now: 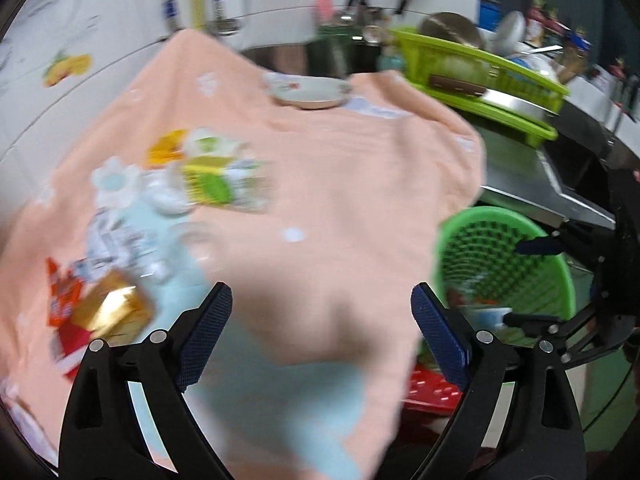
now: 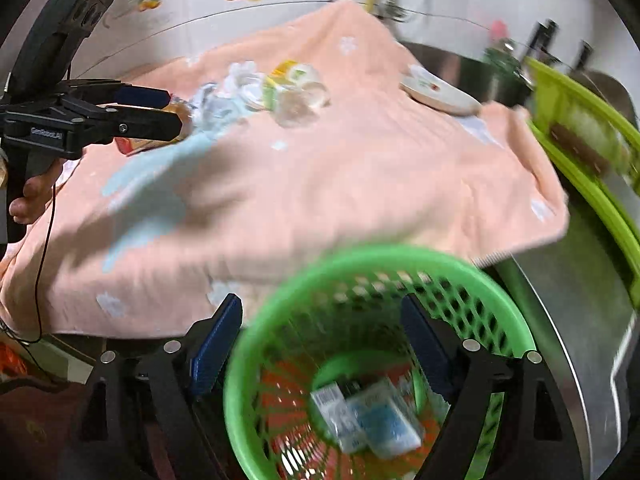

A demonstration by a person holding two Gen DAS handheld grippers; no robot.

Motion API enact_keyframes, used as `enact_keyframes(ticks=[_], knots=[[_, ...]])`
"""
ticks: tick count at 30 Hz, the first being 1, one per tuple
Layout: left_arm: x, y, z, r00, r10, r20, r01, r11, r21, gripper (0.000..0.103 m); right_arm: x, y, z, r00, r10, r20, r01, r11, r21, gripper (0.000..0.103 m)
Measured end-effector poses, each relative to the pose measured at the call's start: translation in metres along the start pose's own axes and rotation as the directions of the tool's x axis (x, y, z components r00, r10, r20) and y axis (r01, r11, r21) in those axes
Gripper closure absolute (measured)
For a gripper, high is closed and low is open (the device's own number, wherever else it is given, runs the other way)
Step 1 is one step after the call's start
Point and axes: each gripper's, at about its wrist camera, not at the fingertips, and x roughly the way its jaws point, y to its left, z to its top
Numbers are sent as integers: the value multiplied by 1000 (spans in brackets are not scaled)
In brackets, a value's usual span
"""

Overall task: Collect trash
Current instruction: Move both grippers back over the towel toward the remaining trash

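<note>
Here, left of the green basket (image 2: 376, 264), wrappers and cartons (image 1: 120, 240) lie heaped on the peach cloth (image 1: 340, 184), well apart from it. The left gripper (image 1: 322, 316) hangs over that cloth, jaws apart and empty. Above the basket the right gripper (image 2: 320, 332) is spread wide, empty; blurred packets (image 2: 368, 416) rest at the basket's bottom.

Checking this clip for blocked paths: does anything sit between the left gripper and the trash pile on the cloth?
Nothing visible does. The left gripper is open and empty over bare pink cloth. The wrappers lie ahead to its left, with only cloth between. The white dish sits farther back, out of the way.
</note>
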Motion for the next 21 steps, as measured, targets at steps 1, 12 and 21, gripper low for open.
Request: enact_keyframes(ticks=[1, 12, 21], knots=[[-2, 12, -1, 1000, 29, -2, -29, 1000, -7, 13, 3, 3, 5, 1000, 12, 0, -12, 1000, -5, 25], [-13, 112, -29, 979, 196, -52, -199, 978, -60, 5, 49, 39, 77, 994, 105, -12, -106, 991, -76, 24], [4, 167, -45, 963, 237, -131, -244, 969, -40, 5, 88, 66, 128, 986, 166, -22, -167, 981, -96, 24]])
